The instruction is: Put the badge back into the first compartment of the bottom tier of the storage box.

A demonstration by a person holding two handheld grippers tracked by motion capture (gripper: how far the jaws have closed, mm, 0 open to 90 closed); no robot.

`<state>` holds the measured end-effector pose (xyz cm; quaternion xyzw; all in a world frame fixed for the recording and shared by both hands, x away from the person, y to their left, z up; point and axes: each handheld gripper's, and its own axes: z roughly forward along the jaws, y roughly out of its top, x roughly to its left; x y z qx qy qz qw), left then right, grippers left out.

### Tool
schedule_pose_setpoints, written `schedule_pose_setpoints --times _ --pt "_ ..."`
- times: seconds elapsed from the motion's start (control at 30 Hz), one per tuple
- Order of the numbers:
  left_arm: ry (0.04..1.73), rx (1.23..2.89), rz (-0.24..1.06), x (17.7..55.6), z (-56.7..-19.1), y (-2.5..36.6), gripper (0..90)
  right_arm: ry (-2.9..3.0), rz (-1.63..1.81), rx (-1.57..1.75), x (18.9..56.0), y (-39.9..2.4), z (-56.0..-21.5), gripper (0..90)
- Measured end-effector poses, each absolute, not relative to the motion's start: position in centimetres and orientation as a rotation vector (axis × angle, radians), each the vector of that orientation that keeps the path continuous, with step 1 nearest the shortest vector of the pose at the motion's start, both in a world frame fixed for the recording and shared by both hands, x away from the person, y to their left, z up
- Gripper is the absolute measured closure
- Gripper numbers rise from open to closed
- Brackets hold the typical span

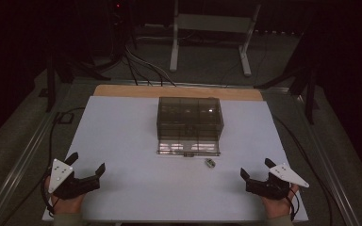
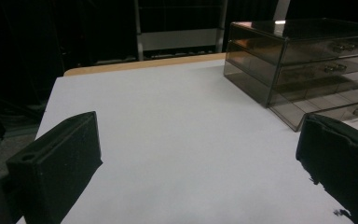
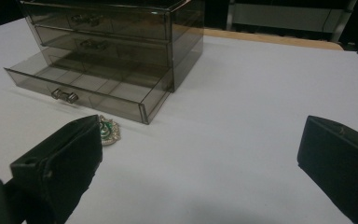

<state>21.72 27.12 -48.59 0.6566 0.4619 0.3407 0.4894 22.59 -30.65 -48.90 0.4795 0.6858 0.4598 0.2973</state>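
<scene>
Drawer box [image 1: 189, 123], far centre: smoke-grey clear plastic, metallic handles. Brooch [image 3: 107, 131], near the box's open drawer: silver rim, green centre. Table [image 1: 122, 141]: white top, tan wood strip at far edge; both grippers, left [image 1: 86, 168] and right [image 1: 257, 168]: black jaws, pale grey plates.

Right tool [image 3: 200, 158]: both black jaws rise from the bottom corners, spread wide, nothing between them but bare white table [image 3: 242, 121]. Ahead and off to its left-jaw side sits a smoky translucent plastic three-drawer box [image 3: 121, 42]. Bottom drawer [image 3: 81, 91] is pulled out toward the tool, small metal handle on its front; upper two drawers are flush. A small silver-rimmed brooch with a green centre [image 3: 108, 131] lies flat on the table just in front of the open drawer, partly hidden behind the left jaw tip, apart from both. A light wooden strip [image 3: 270, 39] runs along the table's far edge.
</scene>
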Motion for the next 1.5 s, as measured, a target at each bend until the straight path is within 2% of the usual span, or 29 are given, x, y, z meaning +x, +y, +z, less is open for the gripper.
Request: schedule_pose_setpoints --times 0.5,1.5 --pt "1.130 1.592 0.827 21.9 -48.8 27.1 0.7 1.838 1.247 1.295 23.3 -30.0 -48.2 0.2" --pt "1.128 1.595 0.814 21.9 -49.0 26.8 0.7 1.972 1.211 1.299 26.7 -25.6 -48.8 0.1"
